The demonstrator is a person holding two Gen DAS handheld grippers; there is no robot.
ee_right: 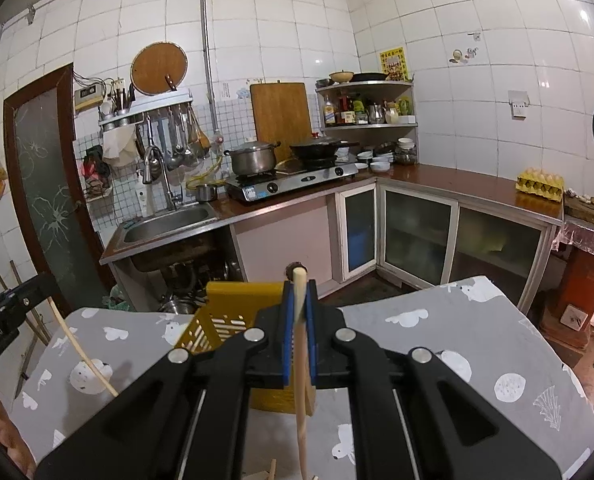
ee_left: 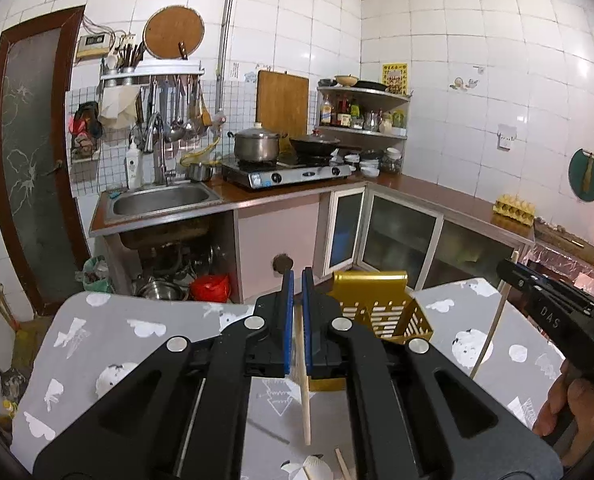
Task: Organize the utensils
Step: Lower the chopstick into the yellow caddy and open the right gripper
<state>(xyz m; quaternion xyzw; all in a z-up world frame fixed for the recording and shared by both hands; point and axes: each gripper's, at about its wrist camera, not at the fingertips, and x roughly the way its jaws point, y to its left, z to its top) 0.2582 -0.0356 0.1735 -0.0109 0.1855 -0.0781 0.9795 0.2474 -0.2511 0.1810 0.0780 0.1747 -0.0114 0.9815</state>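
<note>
The left gripper (ee_left: 297, 320) is held up above a grey table with white shapes (ee_left: 97, 332). Its two blue fingers (ee_left: 288, 320) stand close together with one long pale wooden chopstick (ee_left: 303, 392) between them. The stick hangs down past the fingers toward the table, a little tilted. The fingers look pressed on it.

The right gripper (ee_right: 299, 332) is also held up over the grey table (ee_right: 457, 340). Its blue fingers (ee_right: 287, 336) squeeze another long pale wooden chopstick (ee_right: 301, 400). This stick runs straight up and down, with its top poking out past the fingertips.

A yellow plastic basket with slots in its sides (ee_left: 381, 312) sits on the table just past both grippers. In the right wrist view the yellow basket (ee_right: 225, 320) is right behind the fingers, a bit to the left.

Each gripper shows in the other's view, off to the side, with its stick hanging down. A bare hand (ee_left: 569, 404) holds the right gripper at the edge of the left wrist view.

More small wooden stick ends (ee_left: 343, 464) lie on the table near the bottom.
</note>
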